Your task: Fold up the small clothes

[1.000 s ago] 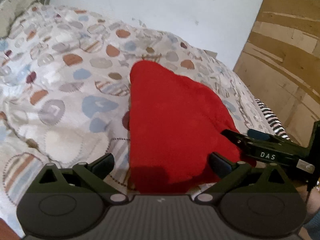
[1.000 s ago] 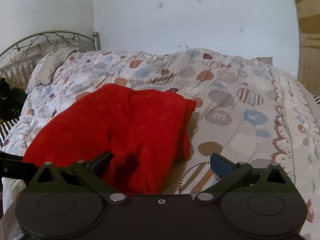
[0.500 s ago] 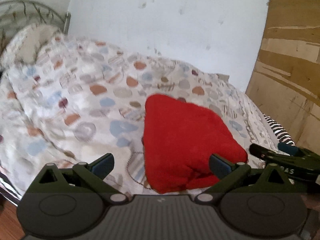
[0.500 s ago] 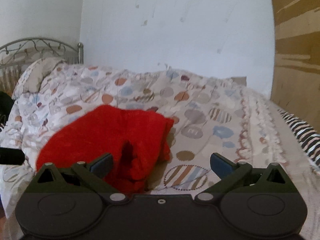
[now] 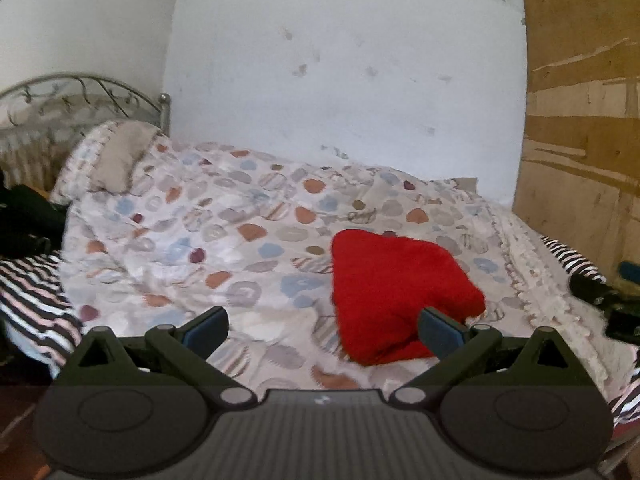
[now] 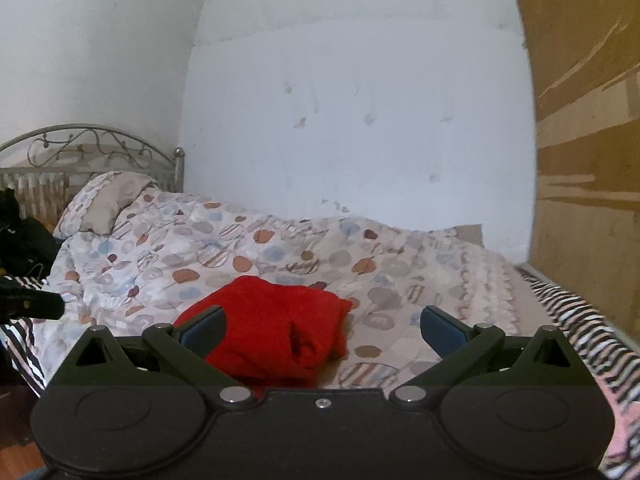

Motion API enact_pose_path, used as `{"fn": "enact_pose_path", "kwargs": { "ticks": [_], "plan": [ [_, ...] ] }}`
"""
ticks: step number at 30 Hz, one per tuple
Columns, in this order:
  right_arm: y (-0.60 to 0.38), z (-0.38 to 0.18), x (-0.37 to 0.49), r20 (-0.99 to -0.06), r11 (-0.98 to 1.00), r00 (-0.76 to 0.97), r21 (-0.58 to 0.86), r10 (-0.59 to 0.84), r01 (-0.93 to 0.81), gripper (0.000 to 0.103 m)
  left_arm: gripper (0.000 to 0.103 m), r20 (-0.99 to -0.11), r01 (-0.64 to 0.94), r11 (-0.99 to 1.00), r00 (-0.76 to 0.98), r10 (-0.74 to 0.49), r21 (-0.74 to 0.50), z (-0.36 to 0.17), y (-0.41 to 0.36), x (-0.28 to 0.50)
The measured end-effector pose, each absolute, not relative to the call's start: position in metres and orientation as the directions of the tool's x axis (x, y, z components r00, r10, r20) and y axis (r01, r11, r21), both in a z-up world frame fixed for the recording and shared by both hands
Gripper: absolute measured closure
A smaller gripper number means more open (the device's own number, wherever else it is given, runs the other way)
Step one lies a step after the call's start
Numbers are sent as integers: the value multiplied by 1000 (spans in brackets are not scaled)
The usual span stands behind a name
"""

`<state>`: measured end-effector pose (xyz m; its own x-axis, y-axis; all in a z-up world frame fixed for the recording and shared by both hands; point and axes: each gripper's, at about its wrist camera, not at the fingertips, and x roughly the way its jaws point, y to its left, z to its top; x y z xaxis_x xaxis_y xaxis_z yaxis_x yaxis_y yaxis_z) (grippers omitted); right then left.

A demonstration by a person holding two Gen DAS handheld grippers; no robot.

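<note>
The bed (image 5: 248, 248) fills most of my view, its dotted quilt (image 6: 400, 272) rumpled from the pillow (image 6: 104, 204) by the metal headboard (image 6: 92, 144) down to the striped sheet (image 6: 580, 316) at the edge. A white wall (image 5: 360, 80) stands behind, with a brown board (image 6: 592, 120) leaning on the right.

On the quilt, near my side of the bed, sits the red garment (image 5: 396, 296), a soft fleecy thing bunched into a compact bundle. From the right camera it shows a doubled layer and a dark tuck at the front, so I judge at least one fold is done. Whether it is neat enough to count as finished I can't quite say; the edges look blurred and a bit lumpy.

My left claw (image 5: 322, 326) hangs above the quilt with its jaws spread wide and nothing between them, the garment just beyond the right finger. My right claw (image 6: 322, 326) is spread just as wide and empty, with the bundle lying ahead of its left finger. Neither one touches the cloth.

So, both released, the red piece resting alone. What's left, I reckon: perhaps a tidying fold or a press flat, then on to any other small clothes, though I see none here.
</note>
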<state>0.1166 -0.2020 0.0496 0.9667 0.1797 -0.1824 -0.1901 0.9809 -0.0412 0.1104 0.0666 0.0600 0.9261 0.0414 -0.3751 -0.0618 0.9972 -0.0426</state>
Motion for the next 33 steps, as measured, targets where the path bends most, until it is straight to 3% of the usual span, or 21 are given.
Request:
{"fn": "enact_pose_path", "kwargs": {
  "ticks": [4, 14, 21, 25, 33],
  "plan": [
    [-203, 47, 82, -175, 983, 970, -50, 167, -178, 0, 0, -370, -91, 996, 926, 77, -22, 52, 65, 85],
    [-203, 40, 31, -158, 987, 975, -10, 157, -161, 0, 0, -384, -60, 995, 923, 23, -85, 30, 65, 49],
    [-205, 28, 10, -89, 983, 980, 14, 181, -180, 0, 0, -353, -85, 995, 934, 59, -57, 27, 70, 39],
    [-207, 21, 15, -132, 971, 962, 58, 239, -233, 0, 0, -368, -102, 994, 926, 83, -33, 26, 76, 38],
    [-210, 17, 16, -141, 978, 968, 57, 207, -201, 0, 0, -380, -113, 993, 920, 96, -23, 24, 78, 34]
  ]
}}
